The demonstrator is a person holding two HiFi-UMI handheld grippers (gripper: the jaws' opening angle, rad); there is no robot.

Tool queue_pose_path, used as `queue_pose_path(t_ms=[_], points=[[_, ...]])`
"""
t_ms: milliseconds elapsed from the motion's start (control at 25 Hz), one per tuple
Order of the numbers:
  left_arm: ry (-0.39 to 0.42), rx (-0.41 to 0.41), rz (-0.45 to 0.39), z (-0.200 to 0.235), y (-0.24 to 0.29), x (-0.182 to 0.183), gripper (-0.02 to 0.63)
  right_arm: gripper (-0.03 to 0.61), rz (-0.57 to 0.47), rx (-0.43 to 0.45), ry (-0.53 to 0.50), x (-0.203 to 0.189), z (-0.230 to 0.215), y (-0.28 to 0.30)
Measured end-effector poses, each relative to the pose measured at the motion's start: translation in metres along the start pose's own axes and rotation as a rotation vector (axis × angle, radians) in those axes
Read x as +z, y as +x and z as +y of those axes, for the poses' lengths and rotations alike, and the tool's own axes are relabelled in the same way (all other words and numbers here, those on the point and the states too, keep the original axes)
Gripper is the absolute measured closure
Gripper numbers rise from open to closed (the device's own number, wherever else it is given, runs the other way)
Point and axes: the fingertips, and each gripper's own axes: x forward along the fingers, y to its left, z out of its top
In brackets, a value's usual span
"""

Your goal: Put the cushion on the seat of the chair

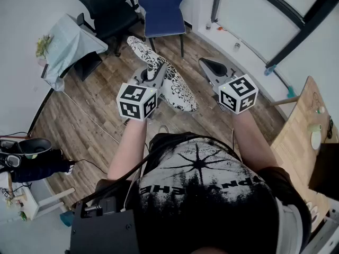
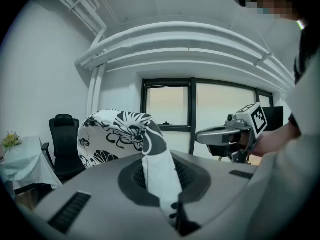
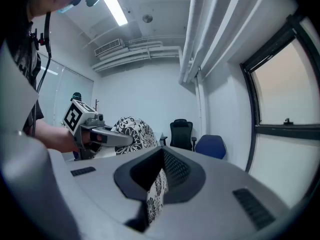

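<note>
In the head view you have the cushion (image 1: 177, 89), a black-and-white flower-print one, up in the air in front of you, well clear of the wood floor (image 1: 90, 120). Your left gripper (image 1: 152, 77) is at its near edge and your right gripper (image 1: 211, 66) is just beside it. Two seats stand ahead by the wall: a blue chair (image 1: 161, 9) and a black office chair (image 1: 103, 7). Neither has anything on its seat, and the cushion is still well apart from both.

In the left gripper view, your left claw is clamped tight on a fold of the cushion's cover. The white and grey cloth rises from between the jaws and the padded body (image 2: 117, 134) bulges up to the left. The right gripper (image 2: 220, 134) shows off to the side at about the same height.

In the right gripper view, your right claw is also closed, pinching a narrow strip of the same flower-print cloth (image 3: 156, 194). The head view does not show clearly where that strip joins the cushion. Past the jaws you can see the cushion's bulk (image 3: 131, 131) behind the left gripper (image 3: 112, 139), with both chairs further off.

My reading is that you are in the carry: the cushion is picked up with both hands but not delivered. The task does not say which chair; the blue one looks the more directly ahead. Next you need to step closer, bring the cushion over the seat, lay it flat, and only then let both claws go.
</note>
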Motion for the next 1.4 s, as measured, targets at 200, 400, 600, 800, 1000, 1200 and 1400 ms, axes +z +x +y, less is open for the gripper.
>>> queue_pose_path(t_ms=[200,400,600,800,1000,1200,1400], points=[[-0.003,0.0,0.003,0.006,0.005,0.002,0.591,0.56,0.003,0.0,-0.005,0.002,-0.002,0.007],[-0.007,-0.003,0.007,0.01,0.007,0.002,0.591,0.56,0.006,-0.003,-0.003,0.001,-0.002,0.01],[-0.007,-0.008,0.01,0.008,0.014,0.002,0.591,0.56,0.006,-0.006,0.001,0.0,-0.005,0.009],[-0.002,-0.009,0.022,0.003,0.019,-0.002,0.591,0.558,0.0,0.019,0.051,-0.005,-0.008,0.006],[-0.002,-0.013,0.043,0.006,0.022,-0.008,0.591,0.558,0.001,0.018,0.059,-0.015,-0.009,0.01],[-0.01,-0.018,0.06,0.015,0.027,-0.014,0.591,0.558,0.01,0.031,0.071,-0.022,-0.007,0.021],[-0.022,-0.04,0.071,0.033,0.042,-0.021,0.591,0.558,0.013,0.02,0.069,-0.025,-0.016,0.041]])
